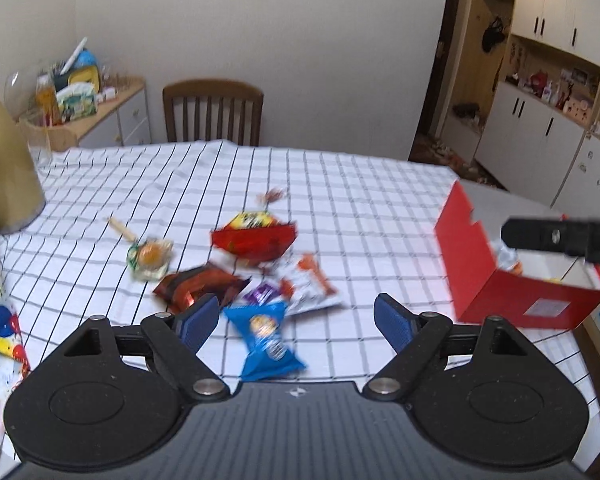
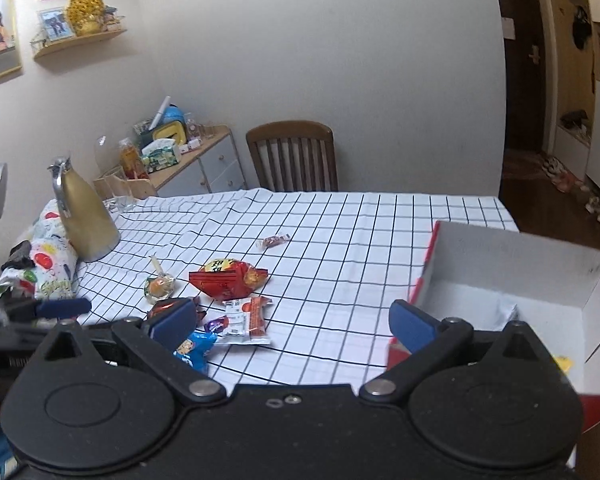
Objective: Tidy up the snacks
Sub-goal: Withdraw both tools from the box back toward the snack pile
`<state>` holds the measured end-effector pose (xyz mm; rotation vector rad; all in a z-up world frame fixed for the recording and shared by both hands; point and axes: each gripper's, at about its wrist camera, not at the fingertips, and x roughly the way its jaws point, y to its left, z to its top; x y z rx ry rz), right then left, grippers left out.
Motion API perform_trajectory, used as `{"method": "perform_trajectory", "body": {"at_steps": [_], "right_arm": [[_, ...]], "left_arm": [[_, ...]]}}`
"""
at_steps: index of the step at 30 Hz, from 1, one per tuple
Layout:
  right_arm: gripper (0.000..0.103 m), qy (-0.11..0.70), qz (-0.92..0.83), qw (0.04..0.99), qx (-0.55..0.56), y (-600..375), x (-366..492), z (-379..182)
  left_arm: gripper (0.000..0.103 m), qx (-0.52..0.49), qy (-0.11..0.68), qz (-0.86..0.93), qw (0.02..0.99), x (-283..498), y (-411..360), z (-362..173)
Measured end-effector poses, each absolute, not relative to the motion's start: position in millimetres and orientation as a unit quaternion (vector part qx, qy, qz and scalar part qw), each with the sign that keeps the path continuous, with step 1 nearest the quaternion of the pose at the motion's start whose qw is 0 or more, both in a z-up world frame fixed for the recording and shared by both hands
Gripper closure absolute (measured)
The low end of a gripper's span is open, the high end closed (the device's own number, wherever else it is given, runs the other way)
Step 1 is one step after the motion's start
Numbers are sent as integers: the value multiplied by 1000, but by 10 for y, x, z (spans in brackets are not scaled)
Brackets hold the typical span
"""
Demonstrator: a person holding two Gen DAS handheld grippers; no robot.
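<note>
Several snack packets lie in a loose pile on the checked tablecloth (image 1: pixel 340 184): a blue packet (image 1: pixel 266 332), a white-and-orange packet (image 1: pixel 306 280), a dark red packet (image 1: pixel 198 286), a big red bag (image 1: pixel 256 238), a lollipop (image 1: pixel 150 258) and a small candy (image 1: pixel 272 196). My left gripper (image 1: pixel 296 318) is open and empty just above the blue packet. My right gripper (image 2: pixel 292 322) is open and empty, beside the left wall of the red box (image 2: pixel 596 308). The red box (image 1: pixel 472 256) stands open at the table's right, with a few items inside.
A gold jug (image 2: pixel 86 220) and a balloon-print bag (image 2: pixel 48 264) stand at the table's left. A wooden chair (image 2: pixel 294 156) is at the far edge. A cabinet (image 2: pixel 212 160) with clutter stands by the wall. The right gripper's body (image 1: pixel 560 238) hangs over the box.
</note>
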<state>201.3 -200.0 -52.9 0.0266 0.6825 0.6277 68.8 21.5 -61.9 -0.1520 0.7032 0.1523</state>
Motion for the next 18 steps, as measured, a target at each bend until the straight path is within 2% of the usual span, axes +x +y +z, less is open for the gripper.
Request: {"method": "perform_trajectory", "body": {"at_steps": [18], "right_arm": [[0, 406, 279, 870, -12, -1106, 2407, -1090]], "left_arm": [[18, -98, 381, 96, 914, 1018, 464, -1277]]}}
